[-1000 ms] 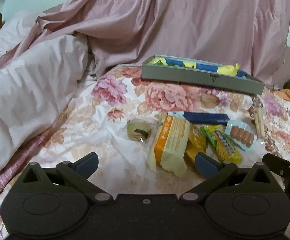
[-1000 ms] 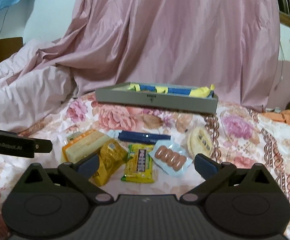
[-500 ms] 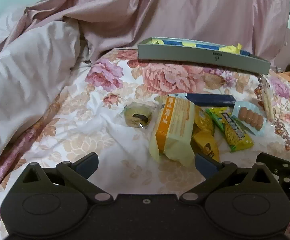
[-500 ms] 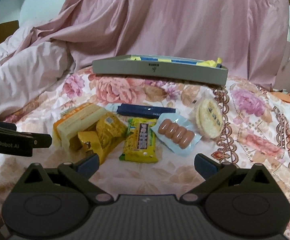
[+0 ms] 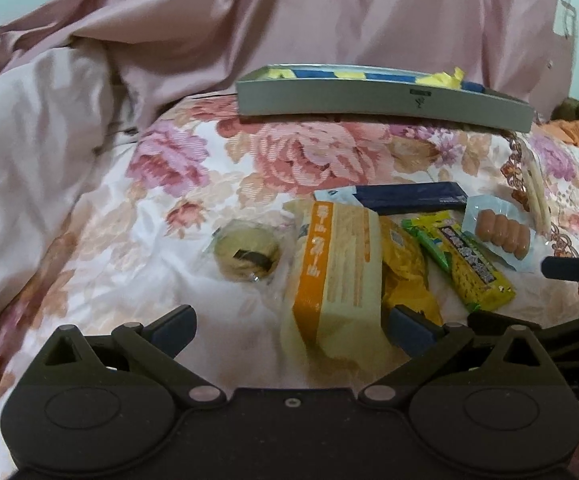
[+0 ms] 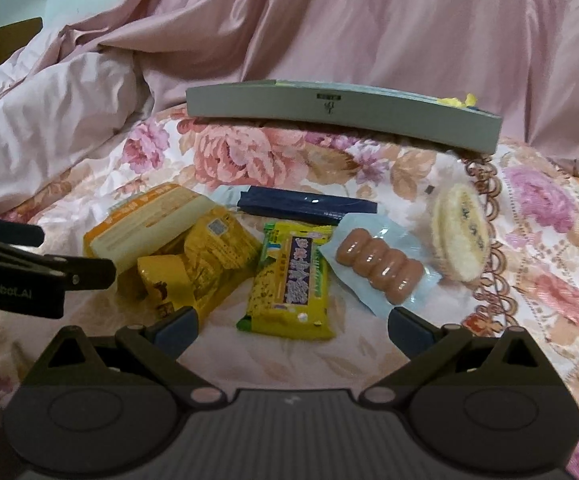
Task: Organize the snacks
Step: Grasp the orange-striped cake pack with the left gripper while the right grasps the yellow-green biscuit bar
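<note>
In the left wrist view, the left gripper (image 5: 291, 323) is hovering low over the floral bedspread (image 5: 193, 160) with its fingers (image 5: 175, 322) spread wide and grasping nothing. The orange-and-cream snack pack (image 5: 335, 270) is lying just ahead, its near end sitting between the fingers. A round pastry in clear wrap (image 5: 245, 256) is resting just left of that pack, and crumpled yellow packets (image 5: 405, 276) are lying against its right side. Further right, the green-and-yellow bar (image 5: 465, 264) and the sausage pack (image 5: 501, 236) are lying side by side, with a dark blue packet (image 5: 409, 198) behind them. The grey tray (image 5: 381, 100) is sitting at the far end of the bed, yellow and blue wrappers showing inside it.

In the right wrist view, the right gripper (image 6: 292, 325) is also hanging with fingers (image 6: 409, 330) released and empty, the green-and-yellow bar (image 6: 291, 280) lying just ahead between them. The sausage pack (image 6: 381, 268) is touching the bar's right edge. A round rice cracker (image 6: 461, 240), somewhat blurred, is lying further right, seemingly tilted. The left gripper (image 6: 37, 268) is reaching in from the left beside the yellow packets (image 6: 205, 256).
</note>
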